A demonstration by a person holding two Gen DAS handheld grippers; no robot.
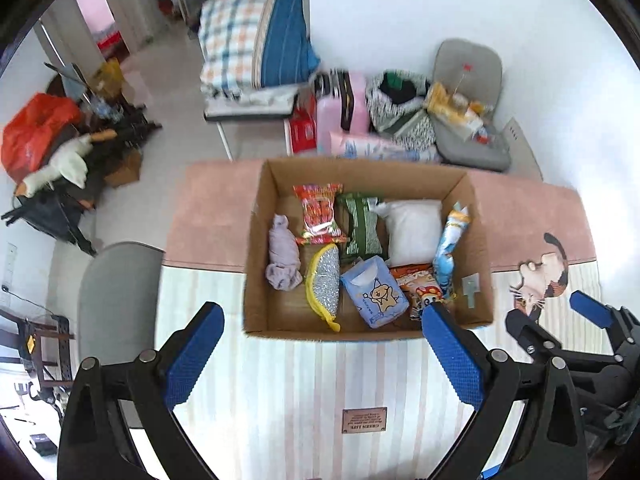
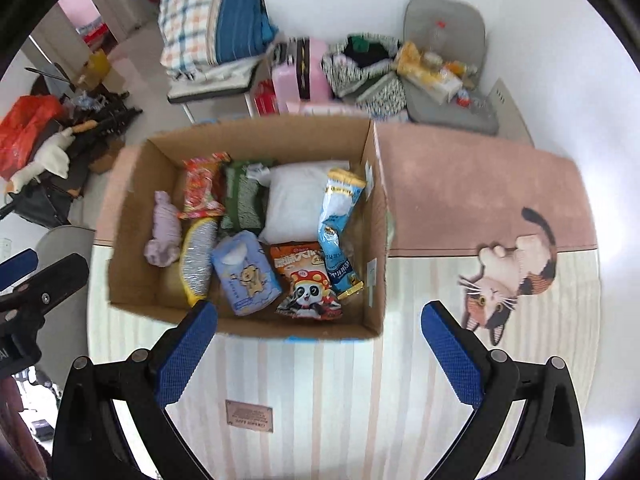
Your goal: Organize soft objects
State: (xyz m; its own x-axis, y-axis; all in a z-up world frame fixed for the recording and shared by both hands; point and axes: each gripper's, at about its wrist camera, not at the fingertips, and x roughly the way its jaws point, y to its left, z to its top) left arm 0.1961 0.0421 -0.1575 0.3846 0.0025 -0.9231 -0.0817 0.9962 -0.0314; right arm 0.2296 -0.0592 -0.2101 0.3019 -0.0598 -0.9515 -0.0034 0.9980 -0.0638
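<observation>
An open cardboard box point(image 1: 256, 264) point(image 2: 378, 240) stands on the mat, filled with soft things. Inside lie a lilac cloth bundle point(image 1: 282, 256) point(image 2: 164, 232), a red snack packet point(image 1: 320, 212), a green packet point(image 1: 362, 224), a white pillow-like bag point(image 1: 414, 232) point(image 2: 298, 204), a long blue-white packet point(image 2: 336, 232), a yellow-rimmed silver pouch point(image 1: 324, 284), a blue tissue pack point(image 1: 374, 292) point(image 2: 246, 272) and a panda snack bag point(image 2: 308, 284). My left gripper point(image 1: 324, 344) hovers open at the box's near wall, holding nothing. My right gripper point(image 2: 320, 336) point(image 1: 556, 316) is also open and empty, right of the left one.
The striped mat point(image 2: 320, 380) has a cat picture point(image 2: 508, 276) and a pink far band point(image 2: 460, 184). Behind stand a grey floor chair point(image 1: 468, 80), a pink suitcase point(image 1: 340, 112), a patterned bag point(image 1: 400, 100) and folded bedding point(image 1: 248, 36). A red bag point(image 1: 36, 128) and clutter lie far left.
</observation>
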